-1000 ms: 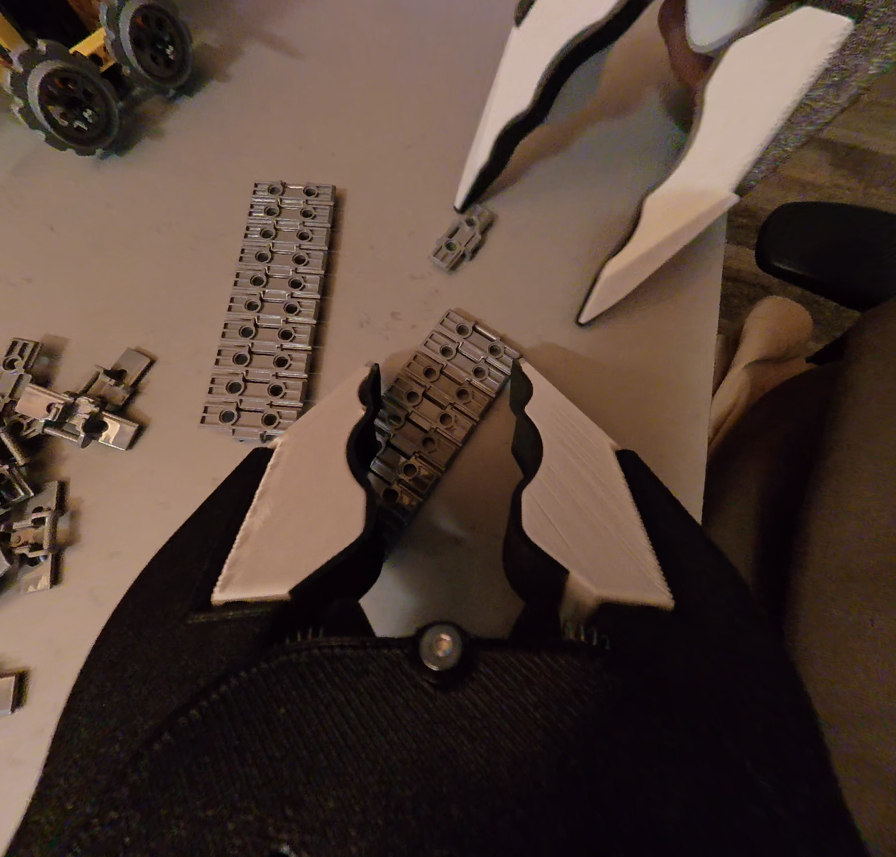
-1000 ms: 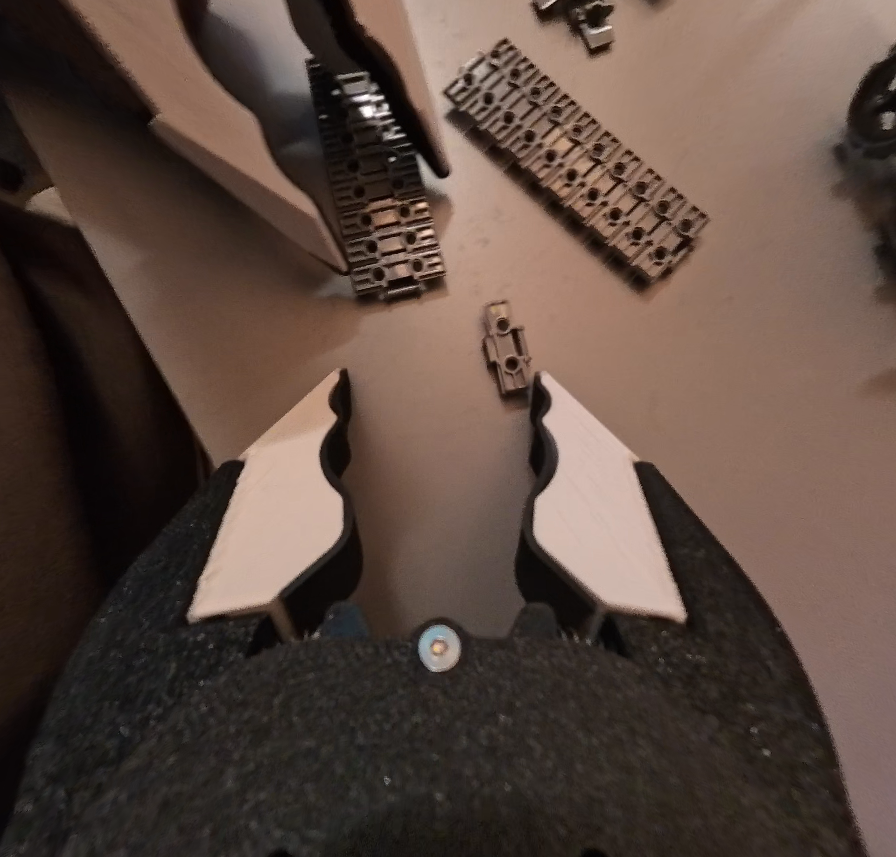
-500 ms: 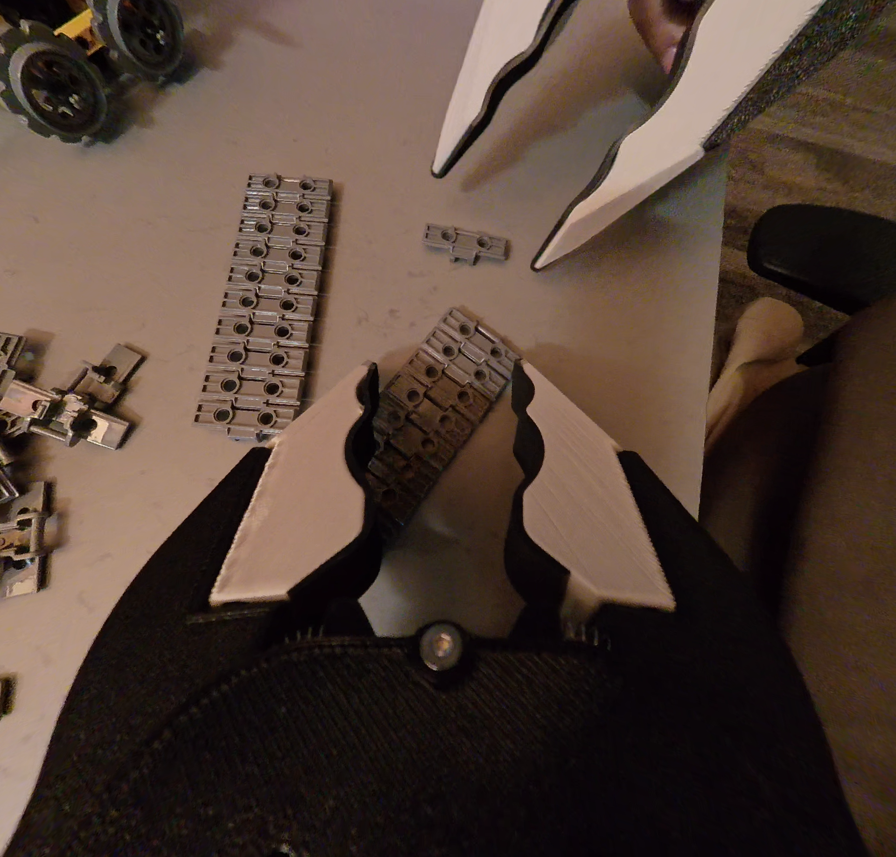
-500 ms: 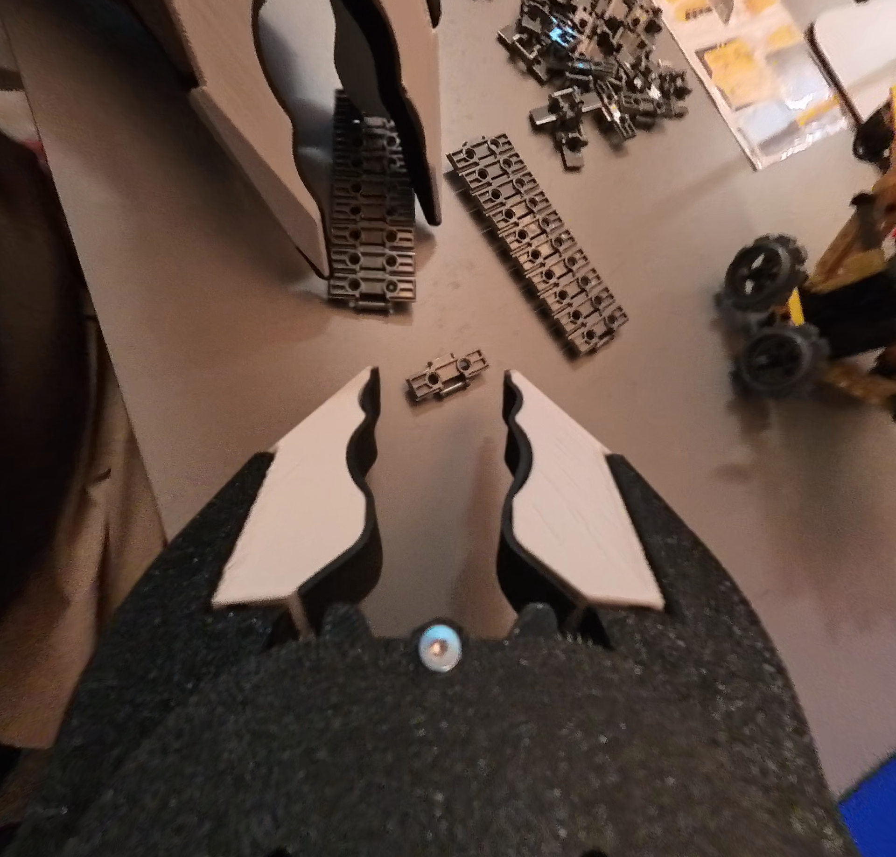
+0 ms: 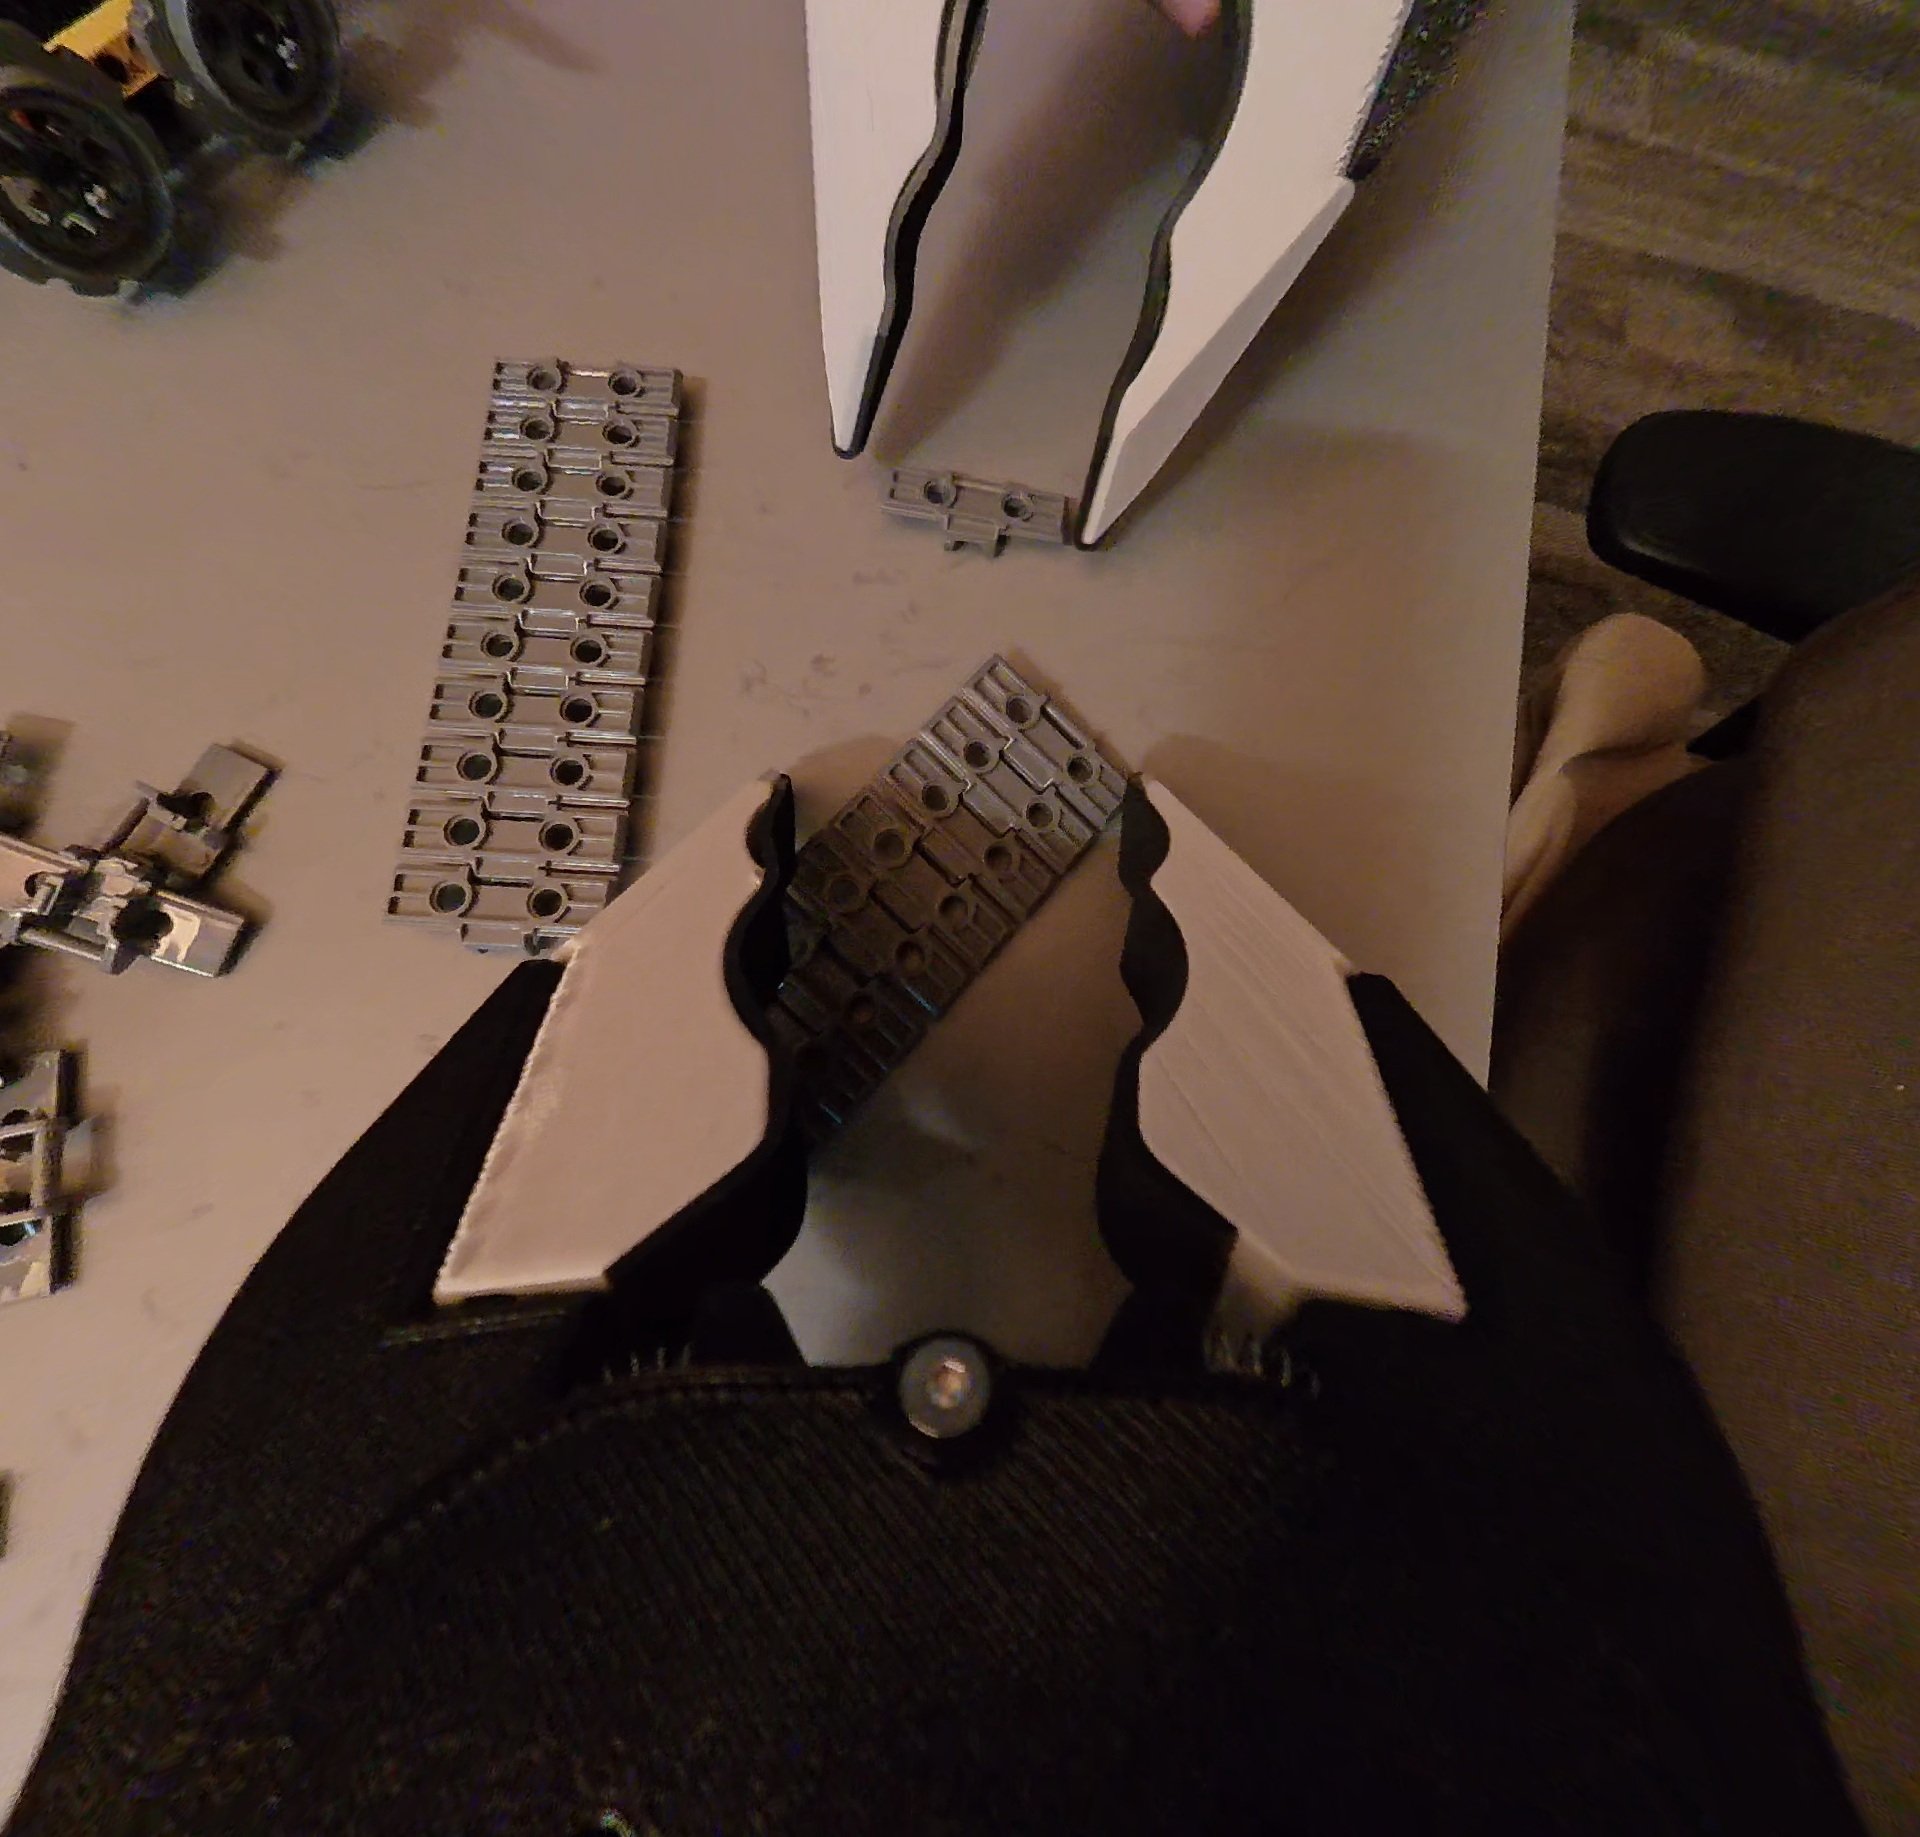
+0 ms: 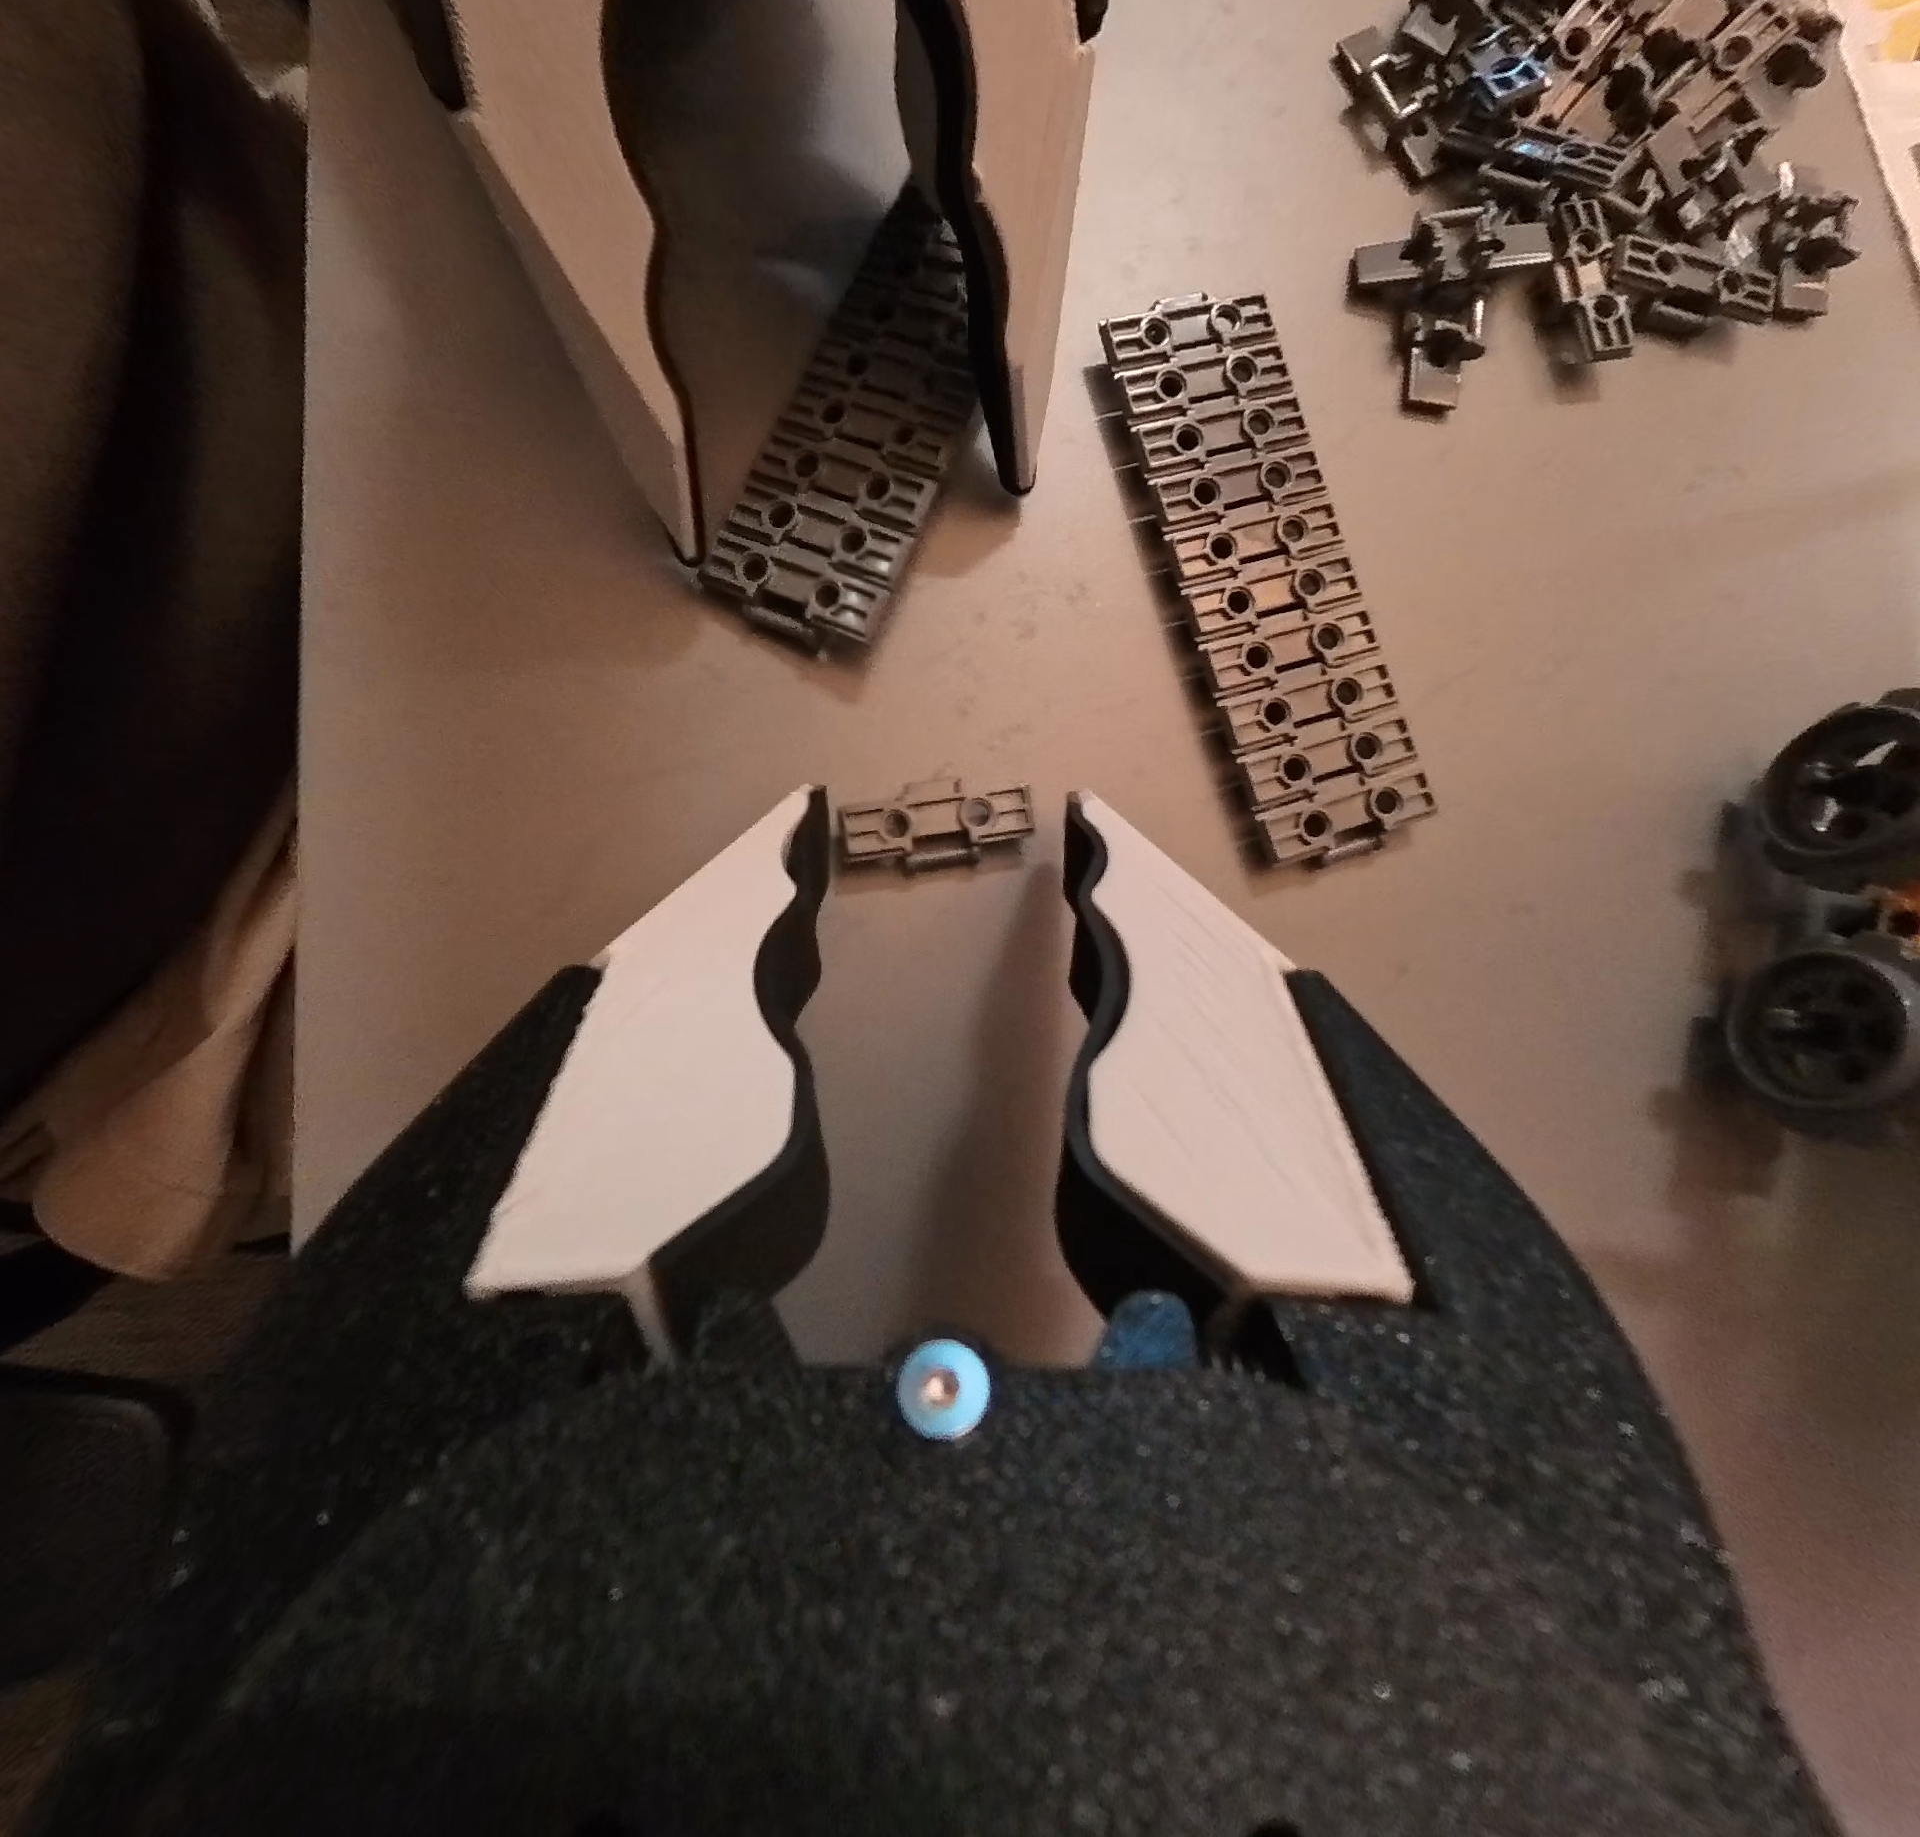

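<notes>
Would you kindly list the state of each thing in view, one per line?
Left gripper: open, straddling the short track strip.
Right gripper: open, tips beside the single link.
Single link: loose, flat on the table.
Short track strip: joined, flat.
Long track strip: joined, flat, untouched.
Pile of links: loose, heaped.

I can make out no readable text, number or brand anywhere from either wrist camera. The only printed thing I see is a sheet of paper (image 6: pixel 1886 52) with yellow and dark blocks at the far right edge of the table (image 6: pixel 1039 707), too small and cut off to read.
</notes>
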{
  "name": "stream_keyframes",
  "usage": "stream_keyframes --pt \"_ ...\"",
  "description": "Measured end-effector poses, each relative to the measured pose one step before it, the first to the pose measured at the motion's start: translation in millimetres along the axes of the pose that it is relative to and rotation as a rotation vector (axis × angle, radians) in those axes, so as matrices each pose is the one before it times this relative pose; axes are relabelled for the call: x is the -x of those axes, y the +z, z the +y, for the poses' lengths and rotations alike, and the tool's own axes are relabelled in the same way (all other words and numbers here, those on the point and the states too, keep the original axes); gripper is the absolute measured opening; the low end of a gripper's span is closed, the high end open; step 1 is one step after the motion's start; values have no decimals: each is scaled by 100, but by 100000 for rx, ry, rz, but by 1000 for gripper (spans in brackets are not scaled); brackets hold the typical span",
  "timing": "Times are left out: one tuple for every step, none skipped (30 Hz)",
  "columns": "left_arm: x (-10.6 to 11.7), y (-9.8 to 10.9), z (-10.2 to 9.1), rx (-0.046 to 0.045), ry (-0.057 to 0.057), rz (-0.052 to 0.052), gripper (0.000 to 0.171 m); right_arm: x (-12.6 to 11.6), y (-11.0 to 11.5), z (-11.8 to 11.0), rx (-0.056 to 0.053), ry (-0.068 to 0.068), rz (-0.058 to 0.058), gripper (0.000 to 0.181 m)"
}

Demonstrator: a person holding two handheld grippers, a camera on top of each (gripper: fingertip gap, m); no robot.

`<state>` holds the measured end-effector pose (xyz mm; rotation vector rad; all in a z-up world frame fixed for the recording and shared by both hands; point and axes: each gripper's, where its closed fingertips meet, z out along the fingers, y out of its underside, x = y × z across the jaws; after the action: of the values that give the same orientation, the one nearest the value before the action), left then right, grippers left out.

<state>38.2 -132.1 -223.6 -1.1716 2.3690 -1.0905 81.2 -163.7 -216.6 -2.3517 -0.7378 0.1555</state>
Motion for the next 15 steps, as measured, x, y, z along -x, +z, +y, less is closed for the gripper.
stream_keyframes --pt "-28 -9 -10 -33 -91 307 63 -92 52 112 545 205 -437 45" --pt "-35 -2 5 24 146 221 64 -46 61 147 546 601 -539 44" --pt "-59 2 7 27 380 159 64 36 93 159 636 1360 -1005 43" --pt "-61 7 4 24 510 78 65 85 89 155 571 1771 -1290 43" --pt "-78 -12 -8 -52 700 -3 65 106 98 119 268 1444 -1130 43" --pt "-95 -24 -21 -205 853 50 66 112 83 82 -132 680 -713 41" --pt "-106 -26 -25 -250 800 154 66 -32 42 17 -520 -41 512 39" --pt "-70 -20 -33 -244 611 47 66 13 -12 8 -435 -430 390 34" --pt "-28 -6 -12 -88 216 56 66 50 -23 15 -242 -191 173 30" --pt "0 20 21 207 -213 191 66 24 -7 -2 -191 176 230 30" --pt "26 18 18 164 -331 101 66 89 -2 -31 -322 409 -64 30" --pt "-7 -7 0 -52 -164 176 66 137 -2 -98 -666 505 -359 30" --pt "28 -25 -23 -204 -171 -28 66 104 16 -106 -707 618 52 30" --pt "25 -27 -38 -276 -78 -163 66 77 18 -76 -408 774 473 30" --pt "4 -31 -26 -221 166 -196 65 123 42 -42 -117 952 505 30"
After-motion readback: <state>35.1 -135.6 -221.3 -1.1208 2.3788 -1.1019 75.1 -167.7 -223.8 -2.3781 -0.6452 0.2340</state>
